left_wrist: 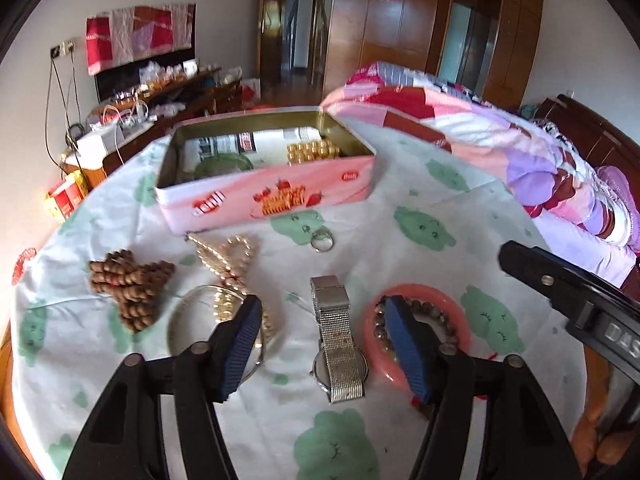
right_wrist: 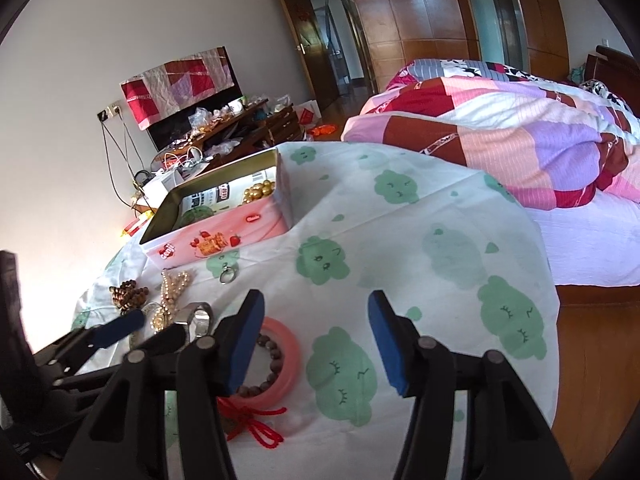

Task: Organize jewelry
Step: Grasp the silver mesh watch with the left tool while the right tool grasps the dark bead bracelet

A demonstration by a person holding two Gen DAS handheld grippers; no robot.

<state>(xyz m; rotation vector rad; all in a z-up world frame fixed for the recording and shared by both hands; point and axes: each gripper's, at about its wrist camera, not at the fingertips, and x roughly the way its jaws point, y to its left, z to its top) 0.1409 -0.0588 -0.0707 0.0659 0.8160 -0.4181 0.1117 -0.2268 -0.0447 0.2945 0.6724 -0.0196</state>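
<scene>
while the pink tin point(left_wrist: 276, 196) sits open at the back with gold beads already inside, we're mid-sort, and the left gripper point(left_wrist: 326, 344) hovers, jaws wide apart, straddling the silver watch point(left_wrist: 340, 344) lying flat on the cloth point(left_wrist: 400, 160). next call, i'd say: drop, pinch the mesh strap, carry to the tin. right gripper point(right_wrist: 316, 344), also spread and empty, hangs beside the pink bangle point(right_wrist: 286, 360).

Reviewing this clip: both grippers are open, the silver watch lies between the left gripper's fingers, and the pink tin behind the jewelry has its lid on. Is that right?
Not quite. The pink tin has no lid on: the left wrist view looks straight into it and shows gold beads inside. The rest holds: the left gripper and right gripper are open, and the silver watch lies between the left one's fingers.
</scene>
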